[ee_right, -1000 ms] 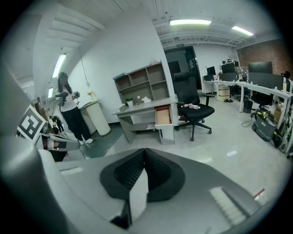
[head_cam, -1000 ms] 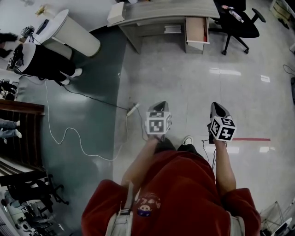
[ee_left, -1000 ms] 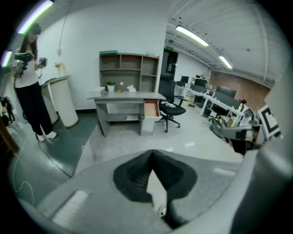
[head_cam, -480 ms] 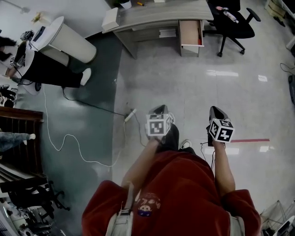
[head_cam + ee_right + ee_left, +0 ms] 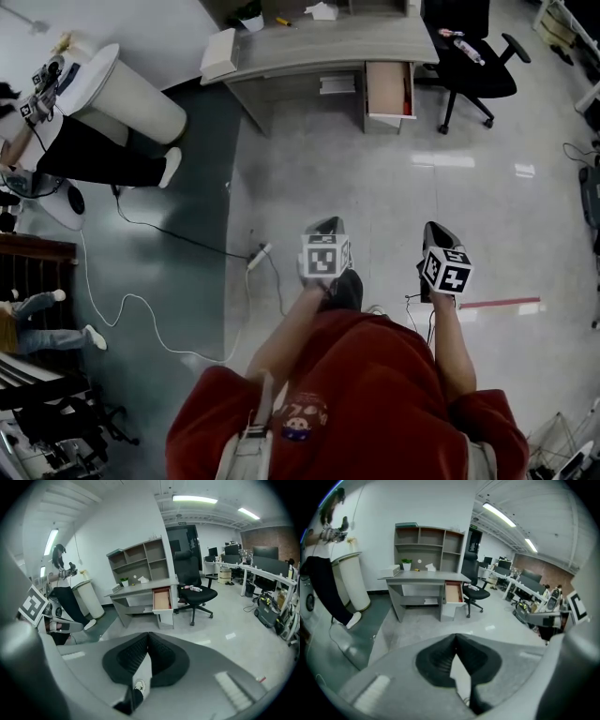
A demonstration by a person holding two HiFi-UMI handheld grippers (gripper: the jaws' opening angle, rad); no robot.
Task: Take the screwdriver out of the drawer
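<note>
Task status: not begun in any practical sense. The left claw [image 5: 324, 223] and the right claw [image 5: 437, 228] are both held out over bare floor [image 5: 375, 178], well apart from the work area. On each, the jaws are closed tip to tip with nothing between them.

The drawer [image 5: 386, 89] stands pulled open under the right end of the tabletop [image 5: 319, 42]. I cannot make out the screwdriver itself from here; I judge that it is still inside the drawer. Remaining: approach, open a claw, grasp, lift out.

Surroundings: an open office with a pale, glossy floor and a darker strip to the left. A white cable [image 5: 141, 305] trails across that strip. A black office chair [image 5: 473, 56] stands just beside the drawer. A shelf unit [image 5: 426, 538] rises behind the tabletop.
</note>
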